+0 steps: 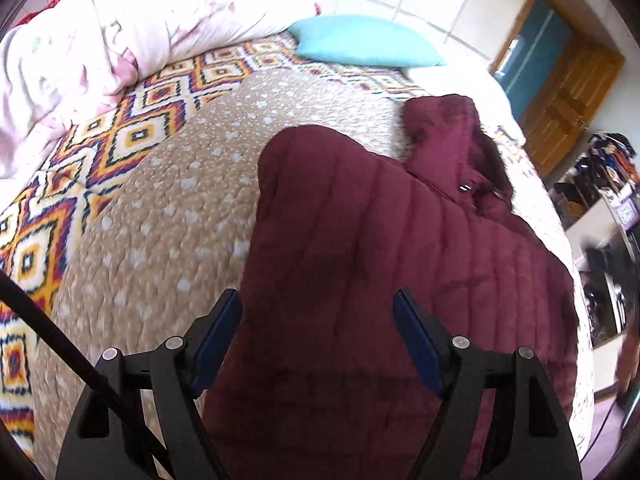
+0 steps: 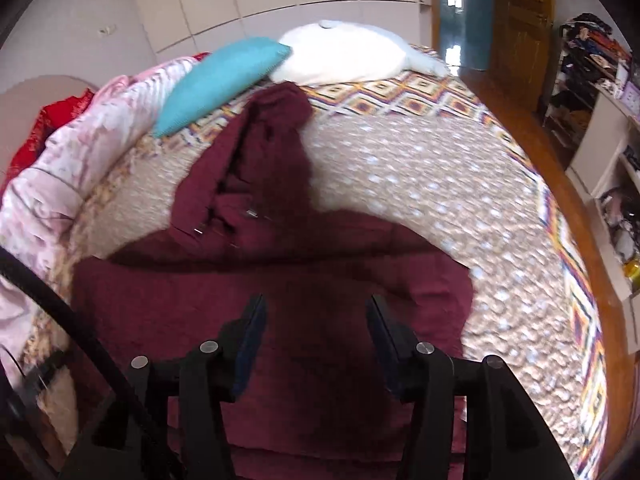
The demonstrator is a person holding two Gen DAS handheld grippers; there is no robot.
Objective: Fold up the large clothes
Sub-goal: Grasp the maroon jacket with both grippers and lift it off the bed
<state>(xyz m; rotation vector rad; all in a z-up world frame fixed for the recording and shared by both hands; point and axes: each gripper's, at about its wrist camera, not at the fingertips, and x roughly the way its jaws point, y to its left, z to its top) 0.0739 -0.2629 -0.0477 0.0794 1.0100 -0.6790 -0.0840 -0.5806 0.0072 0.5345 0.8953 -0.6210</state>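
A maroon quilted jacket (image 1: 380,240) lies spread on the bed, its fur-edged hood (image 1: 452,132) pointing toward the pillows. My left gripper (image 1: 317,298) hovers over the jacket's body with its jaws wide apart, open, nothing pinched between the blue pads. In the right wrist view the same jacket (image 2: 320,280) fills the foreground and the hood (image 2: 264,152) stretches away to the upper left. My right gripper (image 2: 316,302) is also open above the maroon fabric, and its pads do not press on anything.
The bed has a beige dotted quilt (image 1: 168,184) over a diamond-patterned blanket. A teal pillow (image 2: 224,80) and a white pillow (image 2: 344,52) lie at the head. A bunched pink duvet (image 1: 80,52) sits on the left. Cluttered shelves (image 2: 600,120) and a wooden door (image 1: 568,96) stand on the right.
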